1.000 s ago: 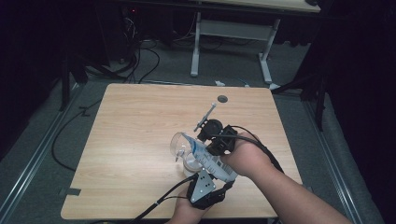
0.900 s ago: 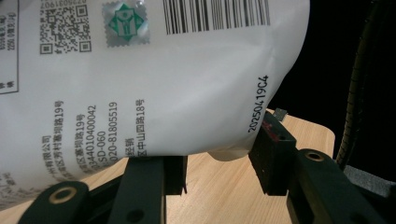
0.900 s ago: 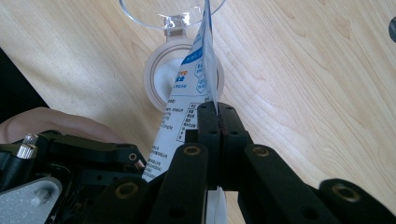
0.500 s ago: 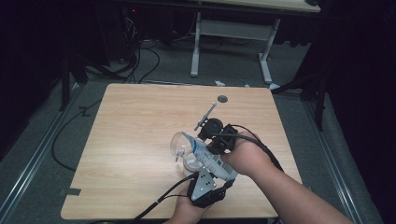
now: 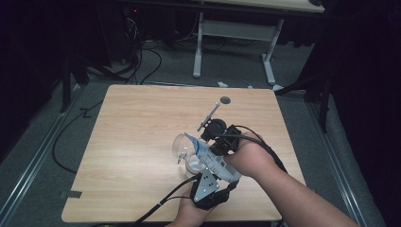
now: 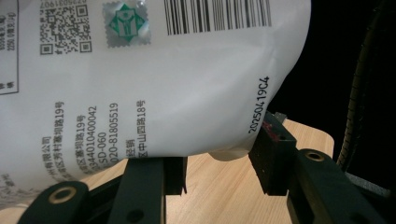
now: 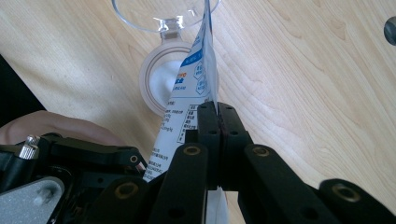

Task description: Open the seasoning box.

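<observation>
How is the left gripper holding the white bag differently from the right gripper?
The right gripper pinches a thin flat edge of the white bag, its jaws pressed almost together. The left gripper has its jaws wide apart around the bag's fat, bulging part. The right gripper points down toward the round container on the table; the left one looks along the bag's printed back. Both hold the same bag.

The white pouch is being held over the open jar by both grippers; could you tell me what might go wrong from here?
1. The pouch hangs over a small jar; powder could miss its mouth and land on the table.
2. The jar's clear hinged lid stands beside the pouch and could be knocked.
3. The right gripper pinches only an edge, so the pouch may slip.
</observation>
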{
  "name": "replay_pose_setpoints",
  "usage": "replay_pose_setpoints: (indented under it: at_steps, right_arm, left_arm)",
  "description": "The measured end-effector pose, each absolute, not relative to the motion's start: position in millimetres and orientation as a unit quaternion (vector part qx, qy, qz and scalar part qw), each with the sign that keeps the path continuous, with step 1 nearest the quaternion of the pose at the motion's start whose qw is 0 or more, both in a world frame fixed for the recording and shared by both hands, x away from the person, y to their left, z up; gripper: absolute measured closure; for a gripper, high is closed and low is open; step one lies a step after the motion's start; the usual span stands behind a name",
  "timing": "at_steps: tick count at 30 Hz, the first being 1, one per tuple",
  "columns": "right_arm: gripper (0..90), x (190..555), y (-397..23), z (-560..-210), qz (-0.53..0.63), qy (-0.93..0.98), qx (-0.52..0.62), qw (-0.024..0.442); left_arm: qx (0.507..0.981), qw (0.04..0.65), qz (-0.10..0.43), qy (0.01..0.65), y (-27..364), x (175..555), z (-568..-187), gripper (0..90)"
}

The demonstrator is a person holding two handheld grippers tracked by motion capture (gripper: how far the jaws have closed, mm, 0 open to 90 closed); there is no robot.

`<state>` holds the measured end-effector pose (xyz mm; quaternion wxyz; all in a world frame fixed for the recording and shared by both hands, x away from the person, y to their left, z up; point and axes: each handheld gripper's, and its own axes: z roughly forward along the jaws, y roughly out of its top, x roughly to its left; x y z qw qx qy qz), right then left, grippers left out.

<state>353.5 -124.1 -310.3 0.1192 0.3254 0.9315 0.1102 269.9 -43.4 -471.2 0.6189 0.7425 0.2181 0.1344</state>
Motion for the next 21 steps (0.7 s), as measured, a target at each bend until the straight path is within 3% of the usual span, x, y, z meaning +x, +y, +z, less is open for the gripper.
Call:
replay_pose_setpoints:
  at_steps: [21]
  right_arm:
    - [90.0, 354.2, -119.4, -305.9, 0.109, 0.932, 0.324, 0.121]
  left_arm:
    - [0.733, 0.628, 0.133, 0.224, -43.2, 270.2, -468.1, 59.4]
